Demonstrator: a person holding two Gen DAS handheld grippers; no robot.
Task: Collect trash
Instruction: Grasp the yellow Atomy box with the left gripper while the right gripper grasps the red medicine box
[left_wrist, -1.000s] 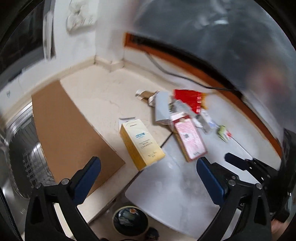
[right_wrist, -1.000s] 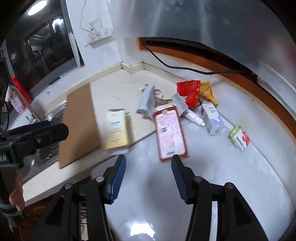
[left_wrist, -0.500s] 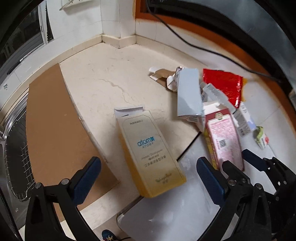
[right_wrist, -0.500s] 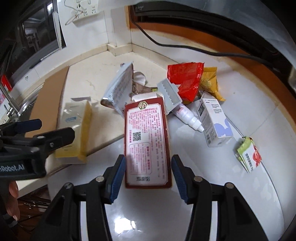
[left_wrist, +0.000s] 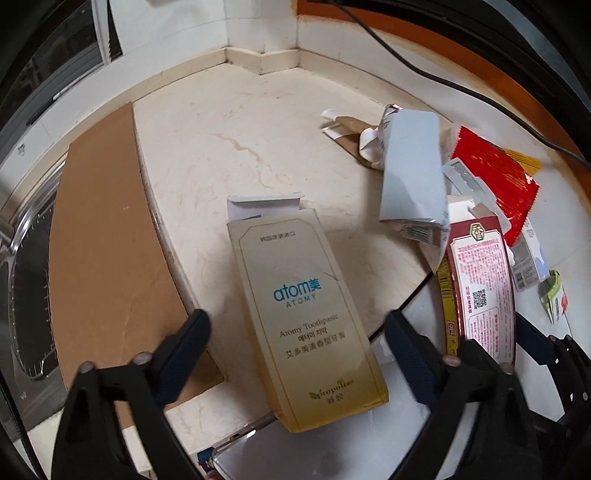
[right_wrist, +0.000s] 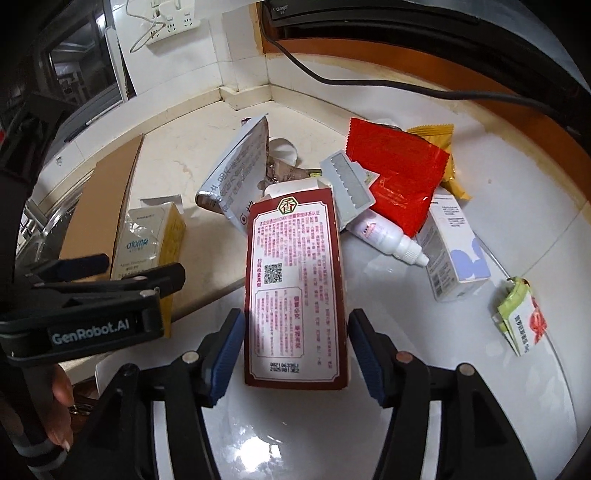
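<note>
Dark-red flat cardboard box (right_wrist: 295, 291) with pink printed panel and QR code lies on the white counter (right_wrist: 443, 369), between the right gripper (right_wrist: 295, 350)'s opening jaws, pads not touching. Left gripper (left_wrist: 295, 350) is closing around the yellow toothpaste carton (left_wrist: 306, 314), still clear.

Glossy cardboard toothpaste box (left_wrist: 308, 317); matt brown cardboard sheet (left_wrist: 107, 258); polished marble counter (left_wrist: 229, 144); shiny red foil wrapper (right_wrist: 397, 177).
</note>
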